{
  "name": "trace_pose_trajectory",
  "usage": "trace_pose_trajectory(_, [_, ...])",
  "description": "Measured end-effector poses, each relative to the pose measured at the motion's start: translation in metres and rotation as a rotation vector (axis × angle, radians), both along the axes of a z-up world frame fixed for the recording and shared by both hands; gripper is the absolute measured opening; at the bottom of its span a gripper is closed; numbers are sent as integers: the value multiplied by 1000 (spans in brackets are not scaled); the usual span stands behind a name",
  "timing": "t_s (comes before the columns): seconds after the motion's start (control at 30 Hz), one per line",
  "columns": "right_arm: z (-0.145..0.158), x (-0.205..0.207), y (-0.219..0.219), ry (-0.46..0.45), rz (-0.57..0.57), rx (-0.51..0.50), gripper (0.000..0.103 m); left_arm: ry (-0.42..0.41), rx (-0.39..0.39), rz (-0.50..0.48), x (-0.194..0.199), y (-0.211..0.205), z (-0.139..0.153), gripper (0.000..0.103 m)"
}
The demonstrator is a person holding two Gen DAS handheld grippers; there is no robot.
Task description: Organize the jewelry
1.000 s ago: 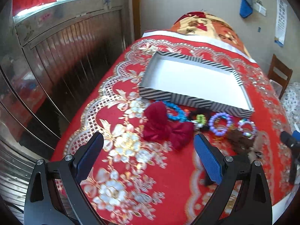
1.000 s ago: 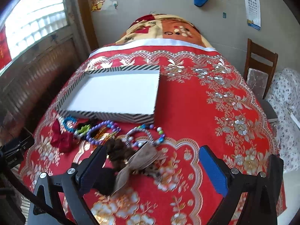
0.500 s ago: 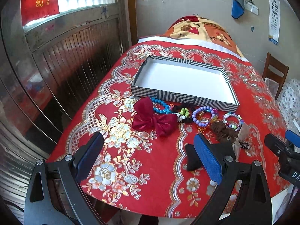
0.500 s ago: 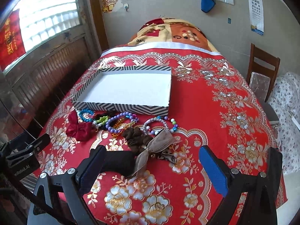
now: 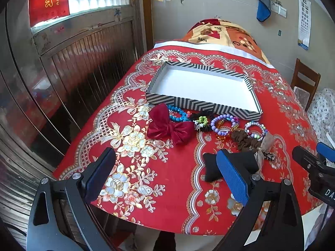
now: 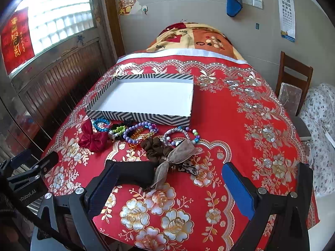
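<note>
A striped box (image 5: pixel 201 105) (image 6: pixel 138 117) with a white, empty inside sits mid-table. In front of it lie a dark red bow (image 5: pixel 169 128) (image 6: pixel 92 136), a blue bead bracelet (image 5: pixel 177 113) (image 6: pixel 101 123), a green-and-black piece (image 5: pixel 201 121), purple bracelets (image 5: pixel 224 123) (image 6: pixel 138 130), a multicolour bracelet (image 5: pixel 255 130) (image 6: pixel 180 136), a brown scrunchie (image 5: pixel 245 141) (image 6: pixel 155 149), a sheer ribbon bow (image 6: pixel 178 156) and a black bow (image 5: pixel 230 165) (image 6: pixel 134 173). My left gripper (image 5: pixel 165 175) and right gripper (image 6: pixel 169 190) are open, empty, held above the table's near edge.
The red floral tablecloth (image 6: pixel 240 129) covers the table. A wooden door (image 5: pixel 73 67) stands left, a folded blanket (image 6: pixel 196 39) lies at the far end, and a wooden chair (image 6: pixel 293 83) stands at the right.
Both grippers have pulled back and risen away from the jewelry, so more of the table and its near edge shows. The jewelry and box have not moved.
</note>
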State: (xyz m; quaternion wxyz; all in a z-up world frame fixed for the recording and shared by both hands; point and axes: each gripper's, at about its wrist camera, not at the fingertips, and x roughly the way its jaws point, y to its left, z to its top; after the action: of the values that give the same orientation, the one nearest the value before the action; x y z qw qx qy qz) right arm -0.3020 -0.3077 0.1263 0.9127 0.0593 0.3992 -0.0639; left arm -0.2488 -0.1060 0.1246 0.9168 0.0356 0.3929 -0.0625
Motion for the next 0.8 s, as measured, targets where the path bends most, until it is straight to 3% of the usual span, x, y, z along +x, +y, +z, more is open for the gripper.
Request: trace_pose_trajectory(0.8, [10,-5,4,-15,-3,-7,98,7,-30,-5,-4,4,7,98])
